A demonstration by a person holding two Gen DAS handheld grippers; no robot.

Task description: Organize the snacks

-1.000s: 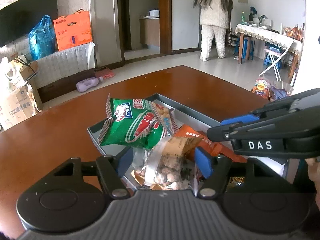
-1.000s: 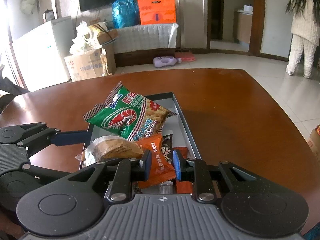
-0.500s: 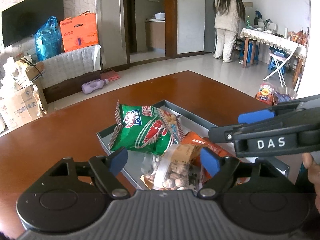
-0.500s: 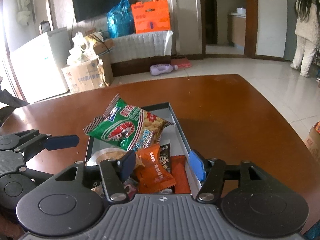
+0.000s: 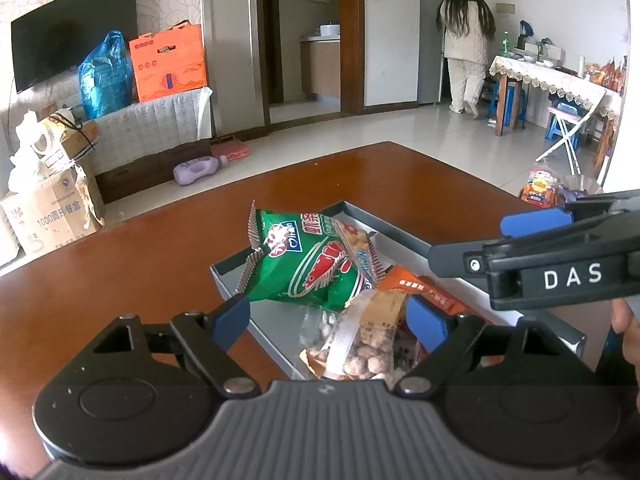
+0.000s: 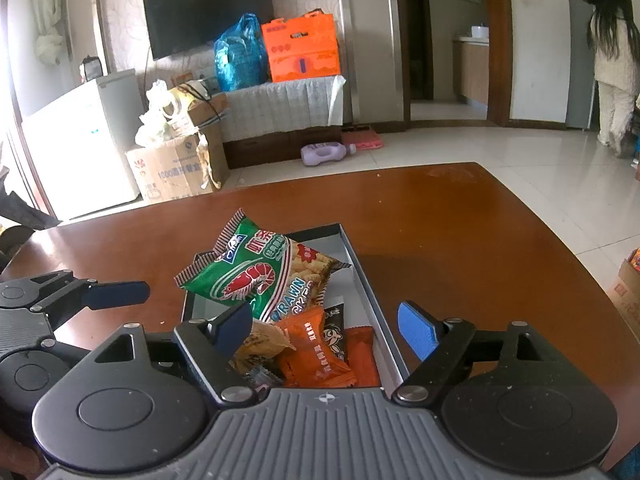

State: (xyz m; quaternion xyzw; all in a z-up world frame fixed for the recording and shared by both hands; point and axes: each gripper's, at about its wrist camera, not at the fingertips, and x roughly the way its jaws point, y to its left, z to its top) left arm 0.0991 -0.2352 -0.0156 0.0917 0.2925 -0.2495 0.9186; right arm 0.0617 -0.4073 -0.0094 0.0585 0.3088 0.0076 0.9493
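Opening from a pinch on the orange packet (image 6: 316,350), the right gripper (image 6: 326,330) is spread with nothing pressed, the left gripper (image 5: 328,322) likewise widening over the peanut bag (image 5: 360,344), so both snacks are judged released inside the tray (image 6: 376,300) on the table (image 6: 460,240).

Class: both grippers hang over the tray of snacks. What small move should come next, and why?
Probably lift both grippers clear. The left gripper and right gripper have jaws opening, gripping nothing, and the green packet, nut bag and orange packets already lie in the tray.
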